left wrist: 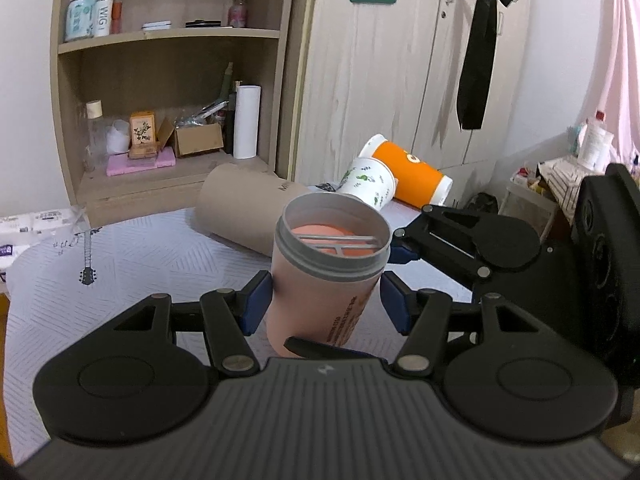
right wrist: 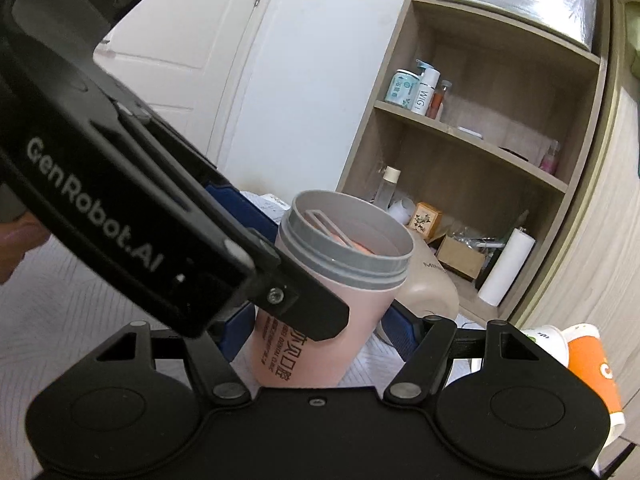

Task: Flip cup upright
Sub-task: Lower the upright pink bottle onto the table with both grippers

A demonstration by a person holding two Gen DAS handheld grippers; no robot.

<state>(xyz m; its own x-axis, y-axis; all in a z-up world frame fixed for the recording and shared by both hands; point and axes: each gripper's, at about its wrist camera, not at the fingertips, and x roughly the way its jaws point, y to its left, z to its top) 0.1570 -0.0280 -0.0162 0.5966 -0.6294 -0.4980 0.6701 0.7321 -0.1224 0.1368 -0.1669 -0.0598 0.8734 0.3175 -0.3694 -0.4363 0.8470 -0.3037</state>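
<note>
**Pink cup stands mouth-up between two hand-held grippers**

We see a pink cup (left wrist: 320,280) with a grey threaded rim standing on a white patterned cloth (left wrist: 140,256), its open mouth facing up and tipped slightly. A grey bar and an orange lining show inside it.

Our left gripper (left wrist: 324,300) sits around the cup's lower body. Its blue pads (left wrist: 254,300) are spread; the left pad is at the cup wall, and the right pad stands a little apart from it. We cannot tell whether it presses the cup.

Our right gripper (right wrist: 316,328) also brackets the cup from another side, with its blue pads either side of the body and a gap on the right. The left gripper's black body crosses in front and hides the left pad's contact, so we cannot tell its grip.

Behind the cup lies a brown cardboard tube (left wrist: 240,204). Beyond it lie a white leaf-print cup (left wrist: 370,184) and an orange cup (left wrist: 412,178), both on their sides. A wooden shelf (left wrist: 172,34) holds bottles and boxes.
</note>
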